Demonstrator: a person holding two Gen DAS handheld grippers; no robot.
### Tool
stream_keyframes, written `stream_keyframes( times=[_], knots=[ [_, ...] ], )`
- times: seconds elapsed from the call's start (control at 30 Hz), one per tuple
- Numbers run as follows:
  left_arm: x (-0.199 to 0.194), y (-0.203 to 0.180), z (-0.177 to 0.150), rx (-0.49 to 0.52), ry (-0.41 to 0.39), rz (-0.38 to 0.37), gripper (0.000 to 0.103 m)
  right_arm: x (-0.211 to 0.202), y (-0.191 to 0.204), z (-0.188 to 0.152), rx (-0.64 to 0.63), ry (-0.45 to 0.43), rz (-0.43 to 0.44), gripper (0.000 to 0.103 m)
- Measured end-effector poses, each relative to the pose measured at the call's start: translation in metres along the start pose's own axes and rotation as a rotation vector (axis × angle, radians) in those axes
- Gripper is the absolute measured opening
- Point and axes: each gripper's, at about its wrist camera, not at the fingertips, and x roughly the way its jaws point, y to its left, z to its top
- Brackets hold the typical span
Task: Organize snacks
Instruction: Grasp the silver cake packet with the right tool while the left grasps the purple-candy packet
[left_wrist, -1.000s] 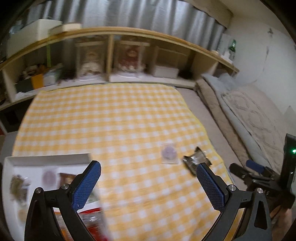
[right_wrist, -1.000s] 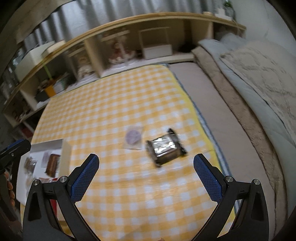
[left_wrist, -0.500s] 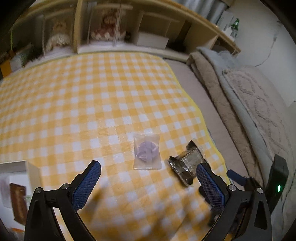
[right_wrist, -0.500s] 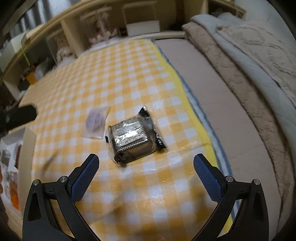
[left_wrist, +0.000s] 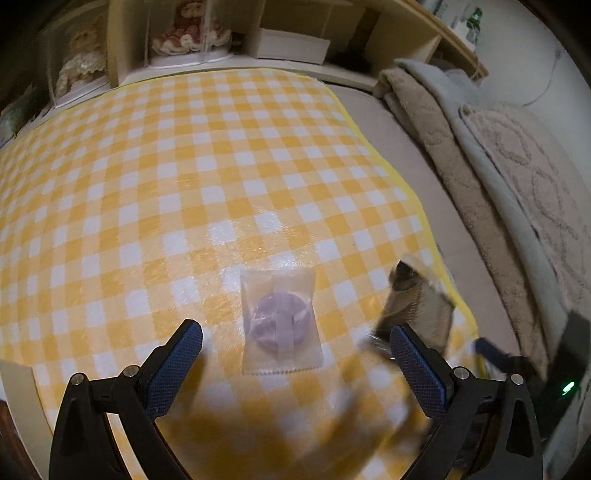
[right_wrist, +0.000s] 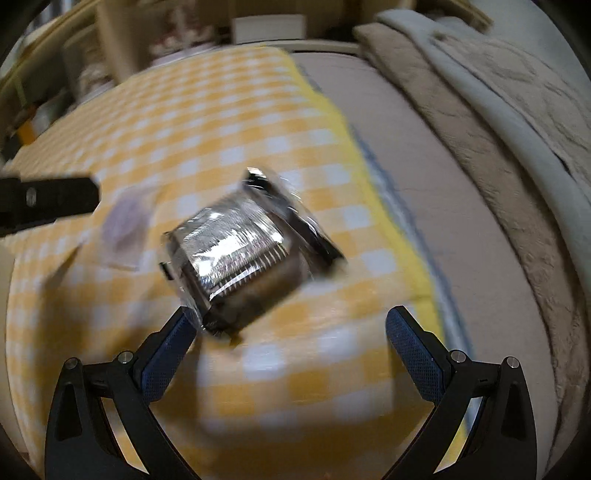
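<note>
A clear packet with a purple round snack lies on the yellow checked cloth, just ahead of my open, empty left gripper and between its fingers. A silver foil-wrapped snack lies to its right; it shows blurred in the left wrist view. My right gripper is open and empty, low over the foil snack, whose near corner is by the left fingertip. The purple packet also shows blurred in the right wrist view.
A wooden shelf with dolls and a white box runs along the far side. Folded blankets lie to the right of the cloth. The left gripper's finger shows at the left of the right wrist view.
Both grippers moved forward and down toward the snacks. The white box with snacks at the left has left both views. Both grippers stay open.
</note>
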Motion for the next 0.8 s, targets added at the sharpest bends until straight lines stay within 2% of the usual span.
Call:
stream_keyframes(
  times=[0.17, 0.3, 0.43, 0.5, 0.57, 0.67, 0.8],
  knots=[
    [0.026, -0.008, 0.005, 0.016, -0.005, 0.047, 0.096, -0.011, -0.046, 0.002, 0.137, 0.007, 0.015, 0.103],
    [0.035, -0.012, -0.006, 0.019, 0.006, 0.086, 0.087, -0.039, -0.066, 0.014, 0.273, -0.059, 0.144, 0.103],
    [0.05, -0.012, -0.008, 0.01, 0.022, 0.099, 0.082, -0.042, -0.053, 0.032, 0.335, -0.061, 0.251, 0.103],
    [0.051, -0.014, -0.01, 0.021, 0.011, 0.115, 0.078, -0.034, -0.04, 0.036, 0.322, -0.037, 0.249, 0.103],
    [0.052, -0.017, -0.011, 0.035, 0.001, 0.131, 0.065, -0.02, -0.03, 0.036, 0.339, 0.003, 0.217, 0.101],
    [0.05, -0.017, -0.013, 0.044, -0.007, 0.143, 0.051, -0.004, -0.026, 0.034, 0.364, 0.039, 0.184, 0.096],
    [0.042, -0.013, -0.021, 0.045, -0.01, 0.102, 0.046, 0.012, -0.028, 0.035, 0.402, 0.06, 0.151, 0.087]
  ],
)
